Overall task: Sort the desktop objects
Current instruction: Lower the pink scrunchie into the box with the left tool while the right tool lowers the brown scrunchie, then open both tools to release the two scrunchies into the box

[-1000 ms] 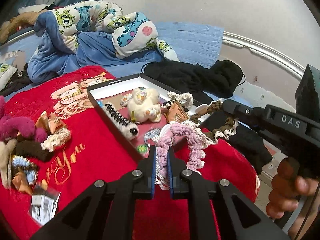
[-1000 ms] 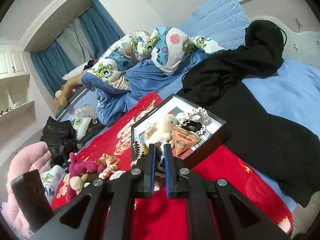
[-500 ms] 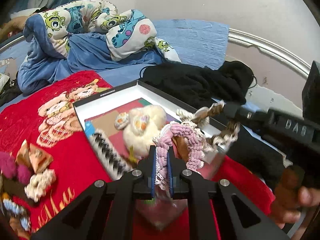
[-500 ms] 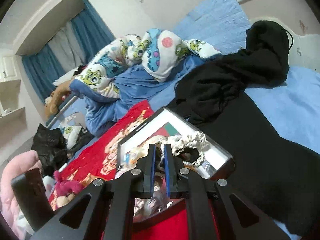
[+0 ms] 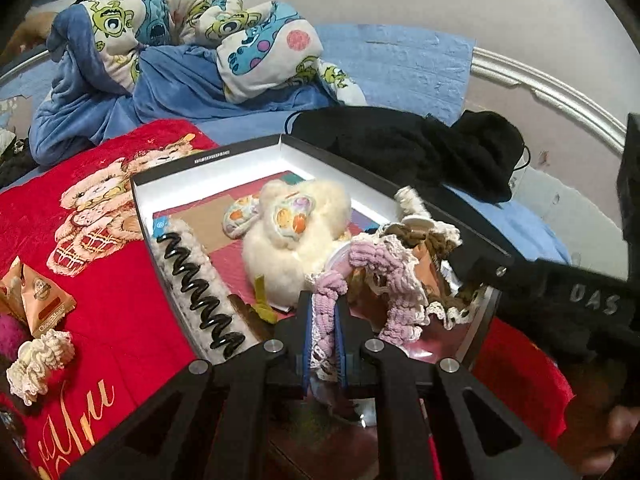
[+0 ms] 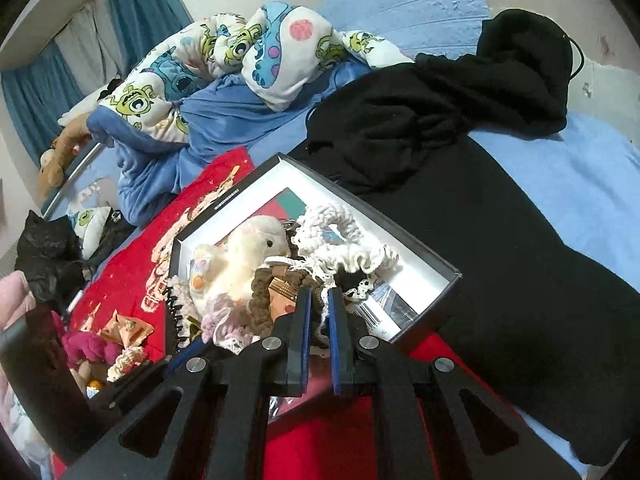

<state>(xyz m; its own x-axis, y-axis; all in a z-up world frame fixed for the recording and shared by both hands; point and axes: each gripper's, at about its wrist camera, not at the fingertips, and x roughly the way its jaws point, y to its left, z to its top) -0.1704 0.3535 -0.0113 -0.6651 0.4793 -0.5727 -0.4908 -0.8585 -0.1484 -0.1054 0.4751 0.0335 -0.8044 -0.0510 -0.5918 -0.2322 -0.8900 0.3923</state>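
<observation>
Two tools are working over one open box [image 5: 208, 160] lying on a red blanket [image 5: 120, 300] on the bed. The left tool [image 5: 322, 328] is clamping a pink crocheted scrunchie [image 5: 376, 264], which is hanging just ahead of its tips, above the near corner of the box. The right tool [image 6: 318, 320] is clamping a brown crocheted scrunchie [image 6: 264, 300] with lace edging, likewise held over the near end of the box.

Already lying in the box, ahead of both tools: a fluffy white plush toy [image 5: 304, 232], a long black wavy hair clip [image 5: 196, 292] along the box's wall left of the left tool, a white scrunchie [image 6: 344, 240] beyond the right tool's tips, and a small brown packet partly hidden under the scrunchies.

Waiting outside the box, on the blanket well to the left of the left tool: two brown triangular packets [image 5: 40, 300], a cream scrunchie [image 5: 40, 360], and a magenta fluffy item [image 6: 86, 346] near them.

Judgement: sorting is looking roughly half done. The two held scrunchies are appearing ready for release into the box; the loose pieces on the blanket are remaining for collection.
</observation>
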